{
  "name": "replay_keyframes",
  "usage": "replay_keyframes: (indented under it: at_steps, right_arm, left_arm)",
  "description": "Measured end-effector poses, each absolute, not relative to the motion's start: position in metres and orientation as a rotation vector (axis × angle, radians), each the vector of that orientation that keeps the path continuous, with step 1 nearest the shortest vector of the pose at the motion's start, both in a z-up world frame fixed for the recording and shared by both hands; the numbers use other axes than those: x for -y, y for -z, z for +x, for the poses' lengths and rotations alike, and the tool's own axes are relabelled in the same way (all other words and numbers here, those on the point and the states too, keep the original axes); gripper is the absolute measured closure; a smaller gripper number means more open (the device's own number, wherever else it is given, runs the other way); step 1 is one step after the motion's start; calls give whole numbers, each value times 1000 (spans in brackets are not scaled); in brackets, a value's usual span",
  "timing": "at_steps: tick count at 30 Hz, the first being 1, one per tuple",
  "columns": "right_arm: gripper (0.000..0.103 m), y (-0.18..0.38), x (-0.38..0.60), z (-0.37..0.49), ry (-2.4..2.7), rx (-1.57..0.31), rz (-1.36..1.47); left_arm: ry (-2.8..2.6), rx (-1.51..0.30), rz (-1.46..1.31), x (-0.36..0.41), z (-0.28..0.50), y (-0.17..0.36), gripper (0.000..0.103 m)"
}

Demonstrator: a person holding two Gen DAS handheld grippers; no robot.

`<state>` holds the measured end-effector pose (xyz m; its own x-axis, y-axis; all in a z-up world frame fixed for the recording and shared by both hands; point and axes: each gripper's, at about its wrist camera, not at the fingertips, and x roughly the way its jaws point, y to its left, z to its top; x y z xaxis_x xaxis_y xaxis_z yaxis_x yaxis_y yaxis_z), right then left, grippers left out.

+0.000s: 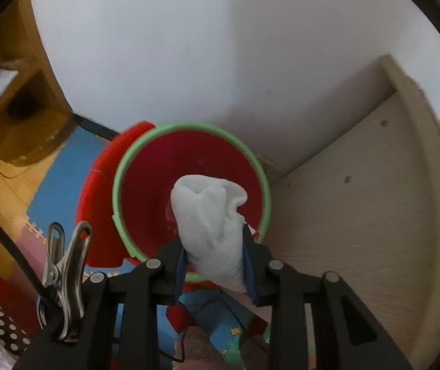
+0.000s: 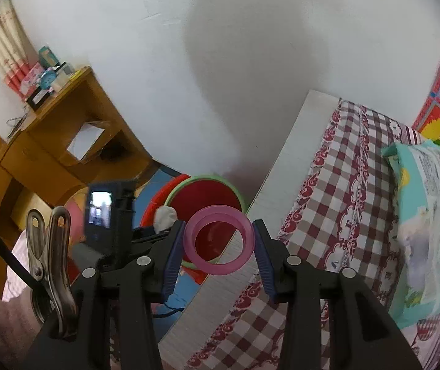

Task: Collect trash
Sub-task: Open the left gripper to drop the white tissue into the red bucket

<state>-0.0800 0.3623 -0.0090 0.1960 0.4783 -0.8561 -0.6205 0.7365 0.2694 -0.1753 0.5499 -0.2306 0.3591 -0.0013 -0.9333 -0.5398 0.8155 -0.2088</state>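
— What's each tool got?
— Left tool [image 1: 217, 256] pinches a white tissue [image 1: 212, 215] over the red bin [image 1: 146, 185]; right tool [image 2: 219, 246] clamps a pink ring [image 2: 219, 240], bin squeezed between wall and bed board [image 1: 358, 215].

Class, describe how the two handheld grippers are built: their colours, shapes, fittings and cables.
Both the left gripper and right gripper have black angular linkage arms with round silver pivots and blue finger pads. A steel spring clip beside each grips a black cable.

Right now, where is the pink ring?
In the right wrist view, the pink ring is clamped in the right gripper, in front of the red bin beside the bed.
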Motion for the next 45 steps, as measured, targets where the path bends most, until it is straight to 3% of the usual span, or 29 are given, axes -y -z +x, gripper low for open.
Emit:
replay_keyframes:
  at_steps: [11,16,20,45]
  right_arm:
    - [59,25,-364,-83,-687,-1148,-169]
    - [59,31,-363,-85,-668,-1169,-159]
    - [59,34,-365,-87,-670,-1169,-162]
    - [59,71,-485,-99,-839,-1250,-174]
  left_arm:
    - [-375,-1272,-521,-567,-152,315,68]
    - [-390,-1307,-522,-573,-144,325,54]
    - [-375,-1292,-506,-574,-141,318,34]
    - [-522,-1165,-608,-624,-238,221,33]
